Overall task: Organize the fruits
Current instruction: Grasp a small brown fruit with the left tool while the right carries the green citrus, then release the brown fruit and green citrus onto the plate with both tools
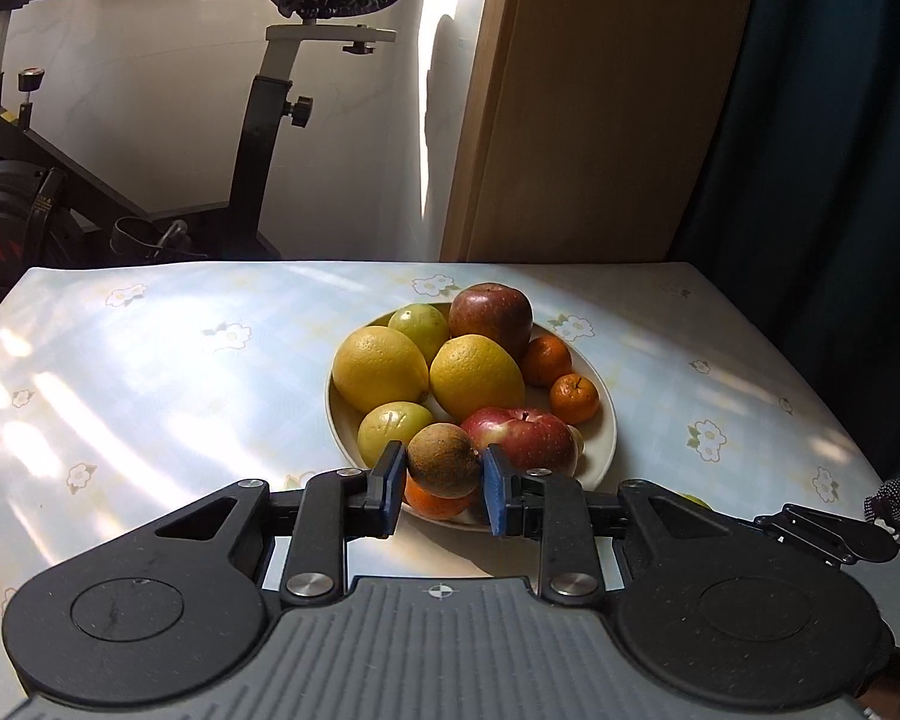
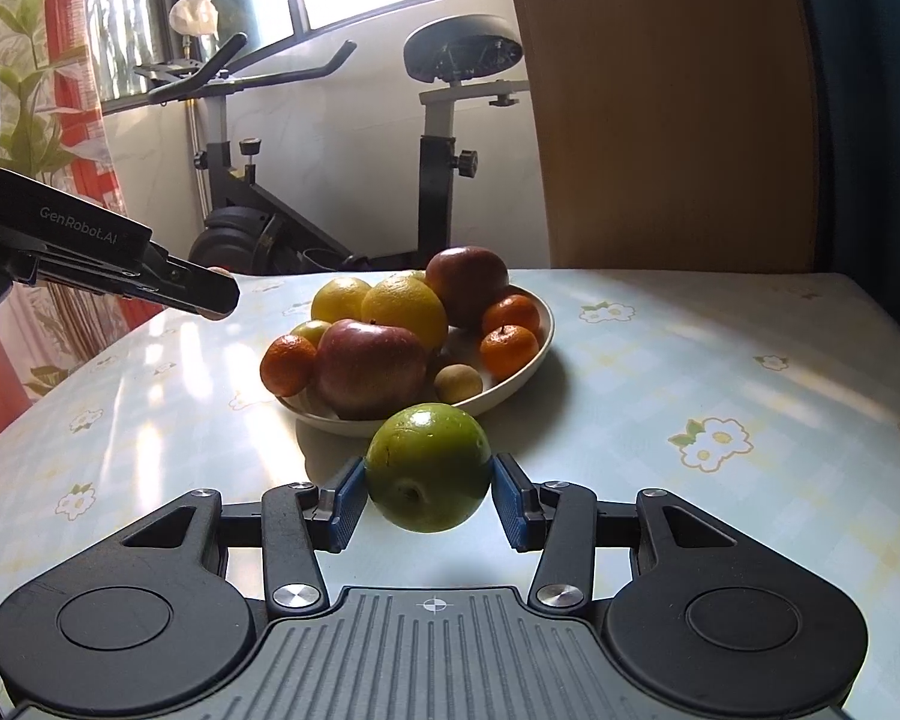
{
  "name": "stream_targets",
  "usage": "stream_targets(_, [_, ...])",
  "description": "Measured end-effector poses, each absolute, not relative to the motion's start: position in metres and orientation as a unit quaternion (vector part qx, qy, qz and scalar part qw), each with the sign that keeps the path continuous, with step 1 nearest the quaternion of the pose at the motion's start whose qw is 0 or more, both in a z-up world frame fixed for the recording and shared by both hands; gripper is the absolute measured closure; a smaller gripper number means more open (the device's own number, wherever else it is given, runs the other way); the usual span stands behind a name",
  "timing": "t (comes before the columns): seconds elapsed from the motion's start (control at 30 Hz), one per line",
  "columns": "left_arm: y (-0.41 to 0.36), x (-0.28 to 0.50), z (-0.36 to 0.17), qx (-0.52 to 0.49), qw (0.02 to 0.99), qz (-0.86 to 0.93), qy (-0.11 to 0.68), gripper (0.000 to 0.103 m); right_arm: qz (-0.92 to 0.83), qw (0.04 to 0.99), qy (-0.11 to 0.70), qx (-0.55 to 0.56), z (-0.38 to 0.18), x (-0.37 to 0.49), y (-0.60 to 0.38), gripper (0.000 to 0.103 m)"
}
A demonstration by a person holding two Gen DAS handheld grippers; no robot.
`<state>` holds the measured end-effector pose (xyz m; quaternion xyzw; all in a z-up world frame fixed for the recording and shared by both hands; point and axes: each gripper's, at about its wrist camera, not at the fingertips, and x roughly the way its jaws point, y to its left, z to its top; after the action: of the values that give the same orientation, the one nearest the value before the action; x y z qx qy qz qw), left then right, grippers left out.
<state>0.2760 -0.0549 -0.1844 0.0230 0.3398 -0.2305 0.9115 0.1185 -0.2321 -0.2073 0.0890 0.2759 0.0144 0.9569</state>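
Observation:
My left gripper (image 1: 441, 480) is shut on a small brown round fruit (image 1: 440, 459), held just above the near rim of a cream plate (image 1: 606, 444). The plate holds two yellow citrus (image 1: 477, 375), red apples (image 1: 519, 438), green fruits (image 1: 393, 432) and small mandarins (image 1: 574, 399). In the right wrist view my right gripper (image 2: 429, 495) is shut on a green round fruit (image 2: 427, 468), lifted over the table in front of the plate (image 2: 510, 387). The left gripper (image 2: 213, 295) shows there side-on at the left, above the table and left of the plate.
The table has a pale floral cloth (image 1: 150, 390) with open surface on both sides of the plate. Behind its far edge stand an exercise bike (image 1: 270, 120), a wooden panel (image 1: 600, 120) and a dark curtain (image 1: 840, 120) at the right.

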Motion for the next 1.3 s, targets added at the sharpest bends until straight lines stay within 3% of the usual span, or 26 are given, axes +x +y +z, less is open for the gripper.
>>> stream_targets(0.5, [-0.062,0.323,-0.136,0.01,0.927,-0.234,0.293,0.074,0.0,0.969,0.241,0.05,-0.162,0.178,-0.259,0.061])
stream_targets(1.3, [-0.08,0.379,-0.213,0.018,0.879,-0.261,0.398,0.074,0.03,0.95,0.31,0.024,-0.205,0.252,-0.262,0.061])
